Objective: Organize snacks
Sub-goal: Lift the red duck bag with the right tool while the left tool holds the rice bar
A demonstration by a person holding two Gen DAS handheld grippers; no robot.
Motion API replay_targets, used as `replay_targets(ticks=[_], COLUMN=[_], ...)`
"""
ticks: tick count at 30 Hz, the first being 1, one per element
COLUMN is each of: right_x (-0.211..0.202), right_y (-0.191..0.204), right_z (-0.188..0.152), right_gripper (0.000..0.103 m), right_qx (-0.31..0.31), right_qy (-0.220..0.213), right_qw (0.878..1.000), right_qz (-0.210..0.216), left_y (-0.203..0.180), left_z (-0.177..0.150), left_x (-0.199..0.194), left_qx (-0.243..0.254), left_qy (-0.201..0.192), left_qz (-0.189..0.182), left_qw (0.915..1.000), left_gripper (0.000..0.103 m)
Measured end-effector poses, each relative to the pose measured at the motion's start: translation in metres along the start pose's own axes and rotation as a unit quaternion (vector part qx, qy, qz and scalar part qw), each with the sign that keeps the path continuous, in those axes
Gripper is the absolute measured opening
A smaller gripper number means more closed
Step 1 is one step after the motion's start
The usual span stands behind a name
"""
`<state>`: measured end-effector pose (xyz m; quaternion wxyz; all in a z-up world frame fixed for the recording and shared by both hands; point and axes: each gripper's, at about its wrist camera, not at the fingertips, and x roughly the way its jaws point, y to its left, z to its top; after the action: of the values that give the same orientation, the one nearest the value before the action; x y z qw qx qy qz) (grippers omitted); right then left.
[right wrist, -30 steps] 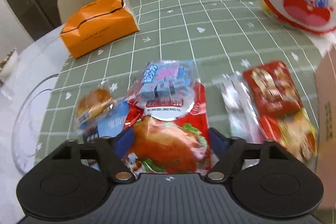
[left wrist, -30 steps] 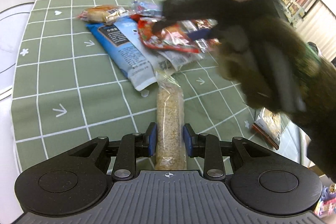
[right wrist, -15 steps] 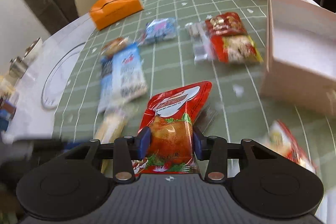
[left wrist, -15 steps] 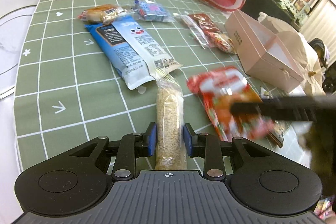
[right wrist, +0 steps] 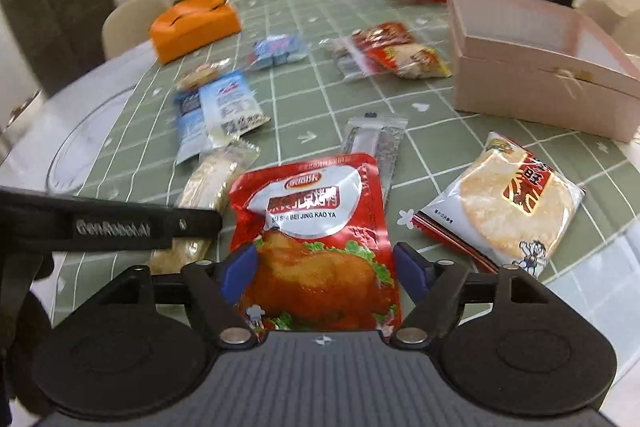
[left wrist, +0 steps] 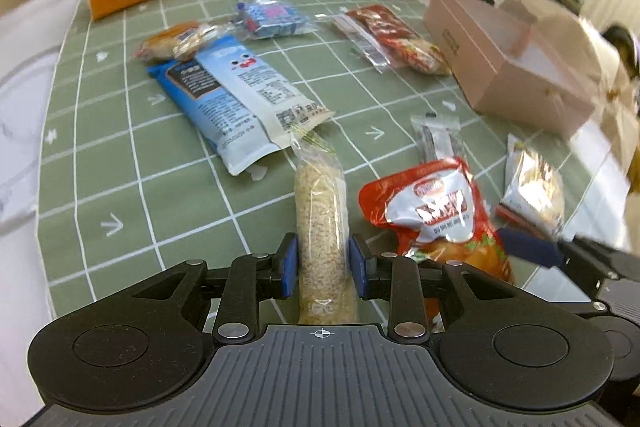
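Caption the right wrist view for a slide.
Right gripper around red duck pouch, pink box open beyond.
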<state>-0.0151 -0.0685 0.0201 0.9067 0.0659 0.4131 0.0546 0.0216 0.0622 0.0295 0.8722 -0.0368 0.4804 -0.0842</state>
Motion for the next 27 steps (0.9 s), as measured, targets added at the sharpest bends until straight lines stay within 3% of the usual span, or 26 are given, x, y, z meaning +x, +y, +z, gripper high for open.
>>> replay_targets(ticks=[4,8,13,24,27], right_x=[0.006,0.01,0.02,0.019,0.014], right_y=[0.018,0.027,0.035,0.031,0.027], right_z=[-0.008,-0.013,-0.008,-0.003,-0.003], right_gripper=[0.085,0.092,0.103,0.103,0.096], right_qx=[-0.017,-0.019,-0.017,-0.05,-0.054], right_qy=[-0.019,-0.033,-0.017,0.011,0.009], right_qw=[0.999,0.997,0.997,0.998,0.998], right_qz=[-0.042,-0.064,-0.078,-0.048,-0.042], left_y=[-0.007,-0.004,0.0,0.002,0.002], left_z=[-0.001,0.001,0.0,-0.005,-0.006], left_x=[0.001,0.001,0.0,-0.001,-0.001], left_qx=[0.03,0.031,0.038,0.036,0.032], left_qy=[0.0,0.005,0.003,-0.011,-0.016], left_qz=[0.014,0.005,-0.009,-0.015,-0.013], left_qw=[0.9994,0.9995,0.9992,0.9992,0.9993], left_gripper=[0.033,0.033,0.033,0.033,0.032])
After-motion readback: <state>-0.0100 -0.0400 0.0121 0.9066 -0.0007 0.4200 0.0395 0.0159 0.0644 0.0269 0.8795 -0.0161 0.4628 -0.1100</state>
